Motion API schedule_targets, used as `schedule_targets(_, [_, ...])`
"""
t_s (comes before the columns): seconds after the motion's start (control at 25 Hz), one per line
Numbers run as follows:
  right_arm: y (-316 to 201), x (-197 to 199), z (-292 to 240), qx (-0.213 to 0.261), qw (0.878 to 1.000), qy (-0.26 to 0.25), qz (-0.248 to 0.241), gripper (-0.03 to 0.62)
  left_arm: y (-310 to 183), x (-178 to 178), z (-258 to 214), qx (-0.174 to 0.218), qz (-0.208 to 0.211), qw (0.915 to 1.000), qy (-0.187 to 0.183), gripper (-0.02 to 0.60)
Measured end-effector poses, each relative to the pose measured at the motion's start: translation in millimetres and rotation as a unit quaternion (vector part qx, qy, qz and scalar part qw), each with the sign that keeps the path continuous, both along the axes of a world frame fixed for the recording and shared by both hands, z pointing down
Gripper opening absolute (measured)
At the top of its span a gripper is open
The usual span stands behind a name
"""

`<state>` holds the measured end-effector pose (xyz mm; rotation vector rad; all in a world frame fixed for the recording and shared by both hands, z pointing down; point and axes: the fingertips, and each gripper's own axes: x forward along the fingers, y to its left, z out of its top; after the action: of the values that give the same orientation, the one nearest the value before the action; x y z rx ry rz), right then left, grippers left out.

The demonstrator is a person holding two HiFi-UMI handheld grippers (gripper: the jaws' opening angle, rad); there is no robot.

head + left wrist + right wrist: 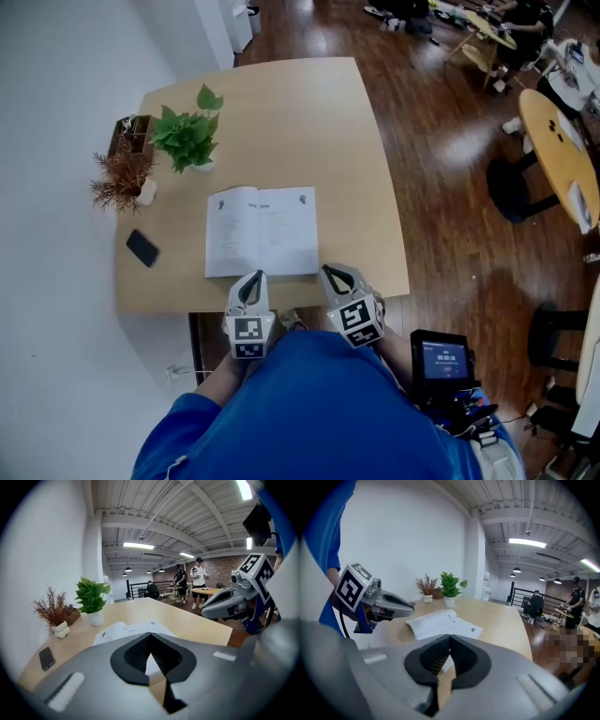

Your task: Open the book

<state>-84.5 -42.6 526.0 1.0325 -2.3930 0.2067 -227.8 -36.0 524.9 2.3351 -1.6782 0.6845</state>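
Book (261,232) lies open and flat on table (300,112), just ahead of both sets of fingertips. Left gripper (252,278) and right gripper (331,275) are pressed together and empty, at the near edge. They're probably clear because the opening looks done.

White wall (56,112) runs along the left, tight against a pale wood counter (309,103) with rounded corners. Floor (441,131): dark polished boards with patches of glare. Round yellow table (553,141) at right, dark seat (511,187) beside it. Ceiling (154,508) white with exposed beams; strip lights (139,545) lit. Far end: black railing (136,588), brick wall (225,571).
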Motion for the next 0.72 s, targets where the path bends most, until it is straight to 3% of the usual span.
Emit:
schedule_targets(0.44, [68,58,-64,0.059,0.996,-0.056,-0.041,0.003,76,95,-38,0.036,-0.016,0.9990,0.022,0.008])
schedule_targets(0.72, [97,78,-85,0.077,0.992,-0.084,-0.046,0.003,110,112,-59,0.064,-0.039,0.9966,0.035,0.007])
